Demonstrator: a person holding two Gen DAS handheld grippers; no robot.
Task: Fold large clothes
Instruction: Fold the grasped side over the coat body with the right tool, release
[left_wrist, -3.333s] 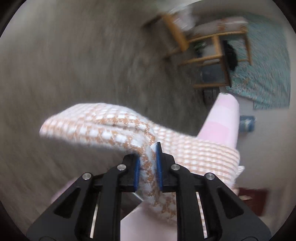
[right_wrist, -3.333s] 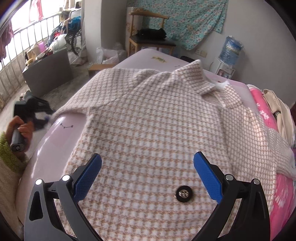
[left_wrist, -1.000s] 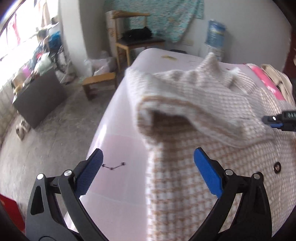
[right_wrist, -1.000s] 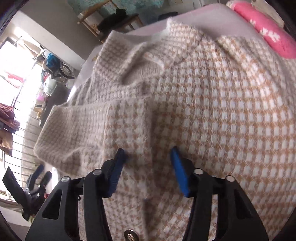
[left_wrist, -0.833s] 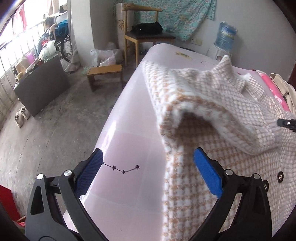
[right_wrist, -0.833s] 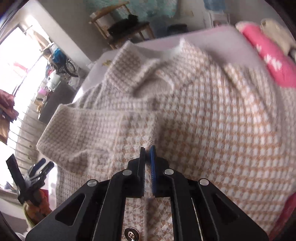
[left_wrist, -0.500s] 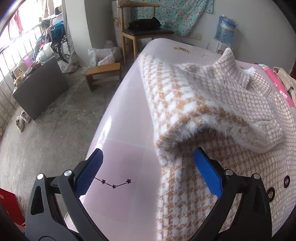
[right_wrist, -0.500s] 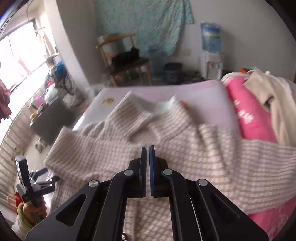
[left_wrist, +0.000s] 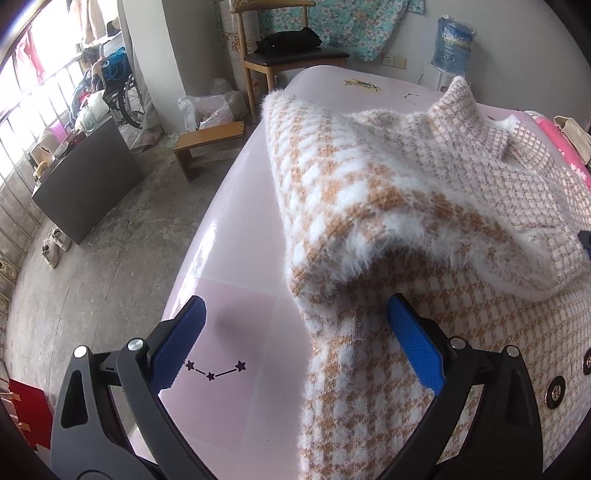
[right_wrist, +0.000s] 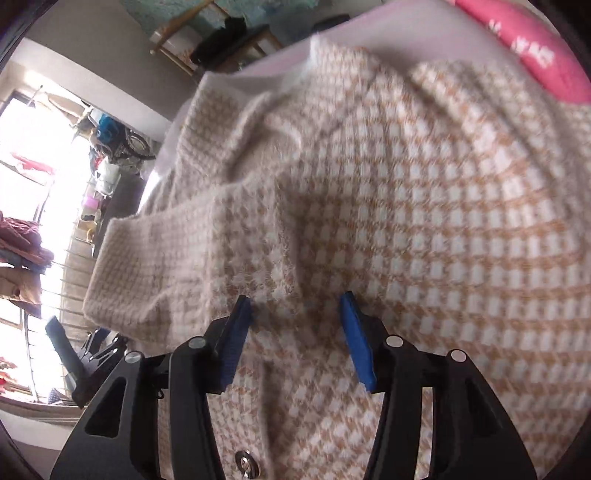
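Observation:
A fuzzy orange-and-white houndstooth cardigan (left_wrist: 480, 332) lies spread on a pale pink bed (left_wrist: 236, 258), collar at the far end. Its left sleeve (left_wrist: 351, 192) is folded across the front, forming a raised loop. My left gripper (left_wrist: 295, 306) is wide open, straddling the cardigan's left edge just under that loop, with no pad pressing cloth. In the right wrist view the cardigan (right_wrist: 443, 221) fills the frame. My right gripper (right_wrist: 295, 301) hovers over the sleeve's cuff end (right_wrist: 166, 258), jaws opening, the fabric below the gap and not pinched. A metal button (right_wrist: 246, 463) shows near it.
A wooden chair (left_wrist: 291, 55) with a black bag, a low wooden stool (left_wrist: 207, 144) and a dark cabinet (left_wrist: 85, 181) stand on the concrete floor left of the bed. A water bottle (left_wrist: 452, 40) is at the back. Pink bedding (right_wrist: 535, 48) lies on the right.
My right gripper shut, rose away from the cardigan, then came back down close over the sleeve cuff with jaws parting. The open left gripper moved in closer under the sleeve fold.

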